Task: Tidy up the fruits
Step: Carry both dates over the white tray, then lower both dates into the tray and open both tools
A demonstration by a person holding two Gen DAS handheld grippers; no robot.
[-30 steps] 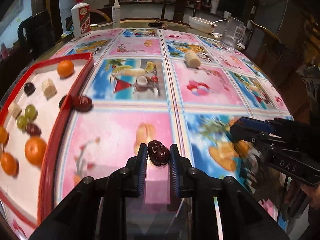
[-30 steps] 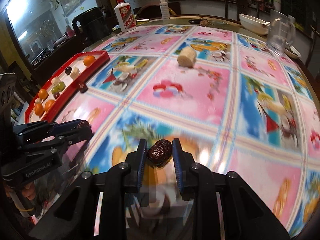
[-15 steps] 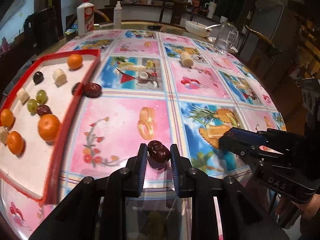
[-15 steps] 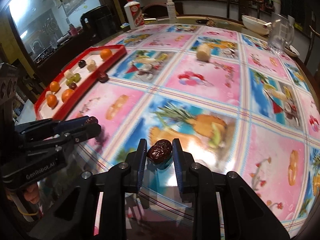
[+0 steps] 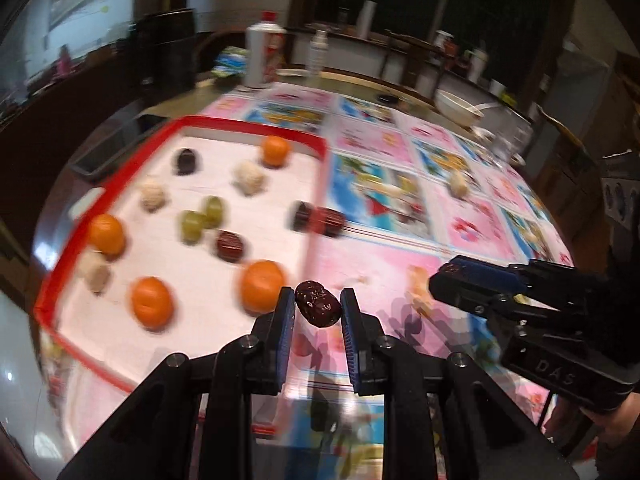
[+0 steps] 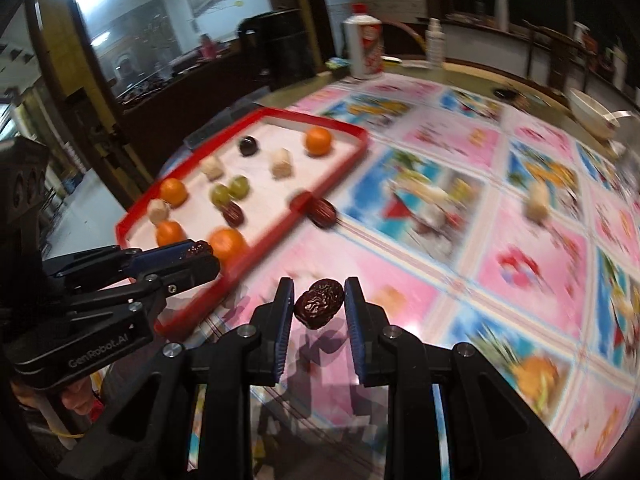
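Note:
My left gripper [image 5: 318,307] is shut on a dark red date [image 5: 318,309], held above the near right edge of the red-rimmed tray [image 5: 120,152]. My right gripper [image 6: 319,307] is shut on a second red date [image 6: 320,309] over the tablecloth, right of the tray [image 6: 320,118]. Each gripper appears in the other's view: the right gripper [image 5: 452,274] at the right, the left gripper [image 6: 200,252] at the left near the tray's corner. The tray holds oranges [image 5: 262,285], green grapes [image 5: 192,224], dates and pale banana chunks [image 5: 249,176]. Another date [image 5: 329,221] lies just outside the tray's right rim.
A banana chunk [image 5: 458,185] lies on the fruit-print tablecloth [image 6: 440,240] further back. A white bottle [image 5: 262,54], a spray bottle [image 5: 318,56], a white bowl [image 5: 456,106] and a glass jug stand at the far edge. Dark chairs ring the table.
Both grippers have swung left toward the tray, each with its date still held. The tray now fills much more of both views; the scene is motion-blurred.

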